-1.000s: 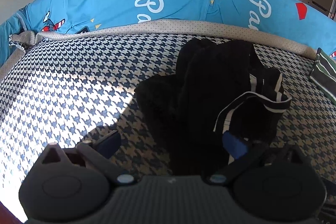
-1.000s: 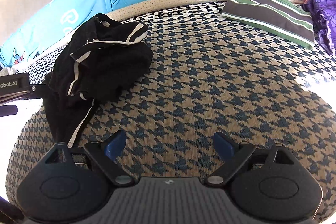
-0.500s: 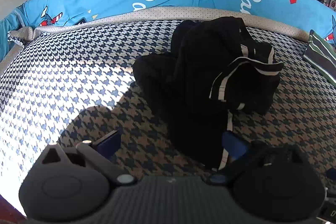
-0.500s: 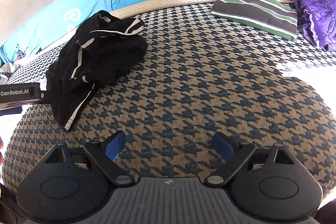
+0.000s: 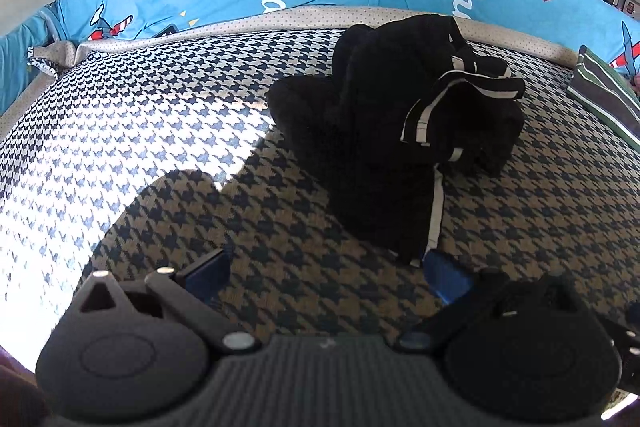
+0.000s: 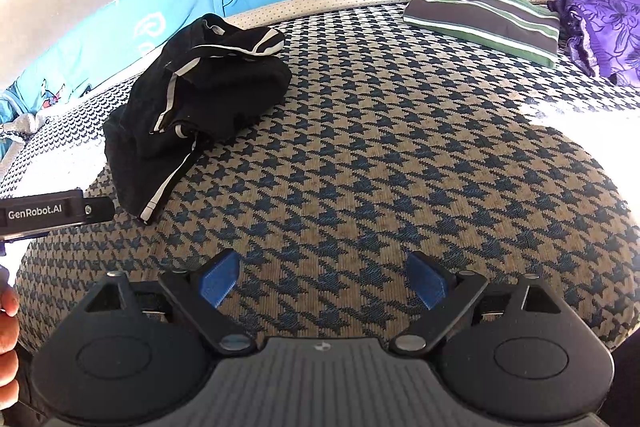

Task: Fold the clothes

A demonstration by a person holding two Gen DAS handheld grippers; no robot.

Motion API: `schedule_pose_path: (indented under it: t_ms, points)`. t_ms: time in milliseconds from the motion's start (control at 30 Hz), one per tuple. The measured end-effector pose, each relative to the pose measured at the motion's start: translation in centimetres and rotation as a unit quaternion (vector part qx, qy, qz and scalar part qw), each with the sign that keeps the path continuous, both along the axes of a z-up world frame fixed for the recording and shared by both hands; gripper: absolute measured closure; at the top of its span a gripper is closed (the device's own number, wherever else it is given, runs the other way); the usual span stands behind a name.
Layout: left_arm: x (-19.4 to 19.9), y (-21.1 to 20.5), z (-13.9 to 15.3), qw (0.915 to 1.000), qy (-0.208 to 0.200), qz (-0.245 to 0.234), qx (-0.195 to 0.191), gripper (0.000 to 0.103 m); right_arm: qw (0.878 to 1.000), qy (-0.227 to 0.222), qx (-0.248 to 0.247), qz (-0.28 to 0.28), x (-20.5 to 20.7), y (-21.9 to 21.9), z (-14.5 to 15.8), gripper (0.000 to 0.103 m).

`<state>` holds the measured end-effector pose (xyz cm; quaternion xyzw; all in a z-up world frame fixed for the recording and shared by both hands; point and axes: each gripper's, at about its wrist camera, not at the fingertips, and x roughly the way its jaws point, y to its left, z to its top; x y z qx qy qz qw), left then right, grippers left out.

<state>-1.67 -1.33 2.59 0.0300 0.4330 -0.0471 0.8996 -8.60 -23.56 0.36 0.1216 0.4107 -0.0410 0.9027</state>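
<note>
black garment point(image 5: 400, 131), crumpled, now lies just ahead of the left tongs point(image 5: 326, 273), its hem off their right pad; both tongs have backed away, released, right tongs point(image 6: 322, 279) over bare cover; folding unstarted.

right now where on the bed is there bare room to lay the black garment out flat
The widest bare houndstooth stretch lies between the black garment and the striped folded cloth. Another sunlit patch lies left of the garment in the left wrist view. The far right corner is crowded by the purple cloth.
</note>
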Motion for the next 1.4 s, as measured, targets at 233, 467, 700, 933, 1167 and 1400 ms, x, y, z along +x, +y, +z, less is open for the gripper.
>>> schedule_pose_path:
  t_ms: [233,467,700,933,1167,1400]
  points:
    - [-1.3,0.8,-0.1,0.9999,-0.002,0.006,-0.014,0.0,1.0,0.003,-0.02,0.01,-1.2,0.4,0.0,0.012]
    - [-1.9,1.3,-0.7,0.9998,0.005,0.014,-0.017,0.0,1.0,0.011,-0.02,0.005,-1.7,-0.2,-0.4,0.012]
    - [-2.6,0.8,-1.3,0.9999,0.011,0.002,-0.011,0.0,1.0,0.007,-0.006,-0.01,-2.0,-0.8,-0.3,0.012]
    - [-3.3,0.7,-1.9,0.9996,0.024,-0.003,-0.017,0.0,1.0,0.008,-0.007,-0.01,-2.3,-0.9,-0.4,0.012]
    - [-3.7,0.8,-2.3,0.9992,0.033,-0.004,-0.021,0.0,1.0,0.006,-0.003,-0.015,-2.4,-1.1,-0.5,0.012]
    - [-3.9,0.8,-2.7,0.9989,0.042,-0.004,-0.021,0.0,1.0,0.009,-0.027,-0.008,-2.4,-0.4,-0.6,0.011]
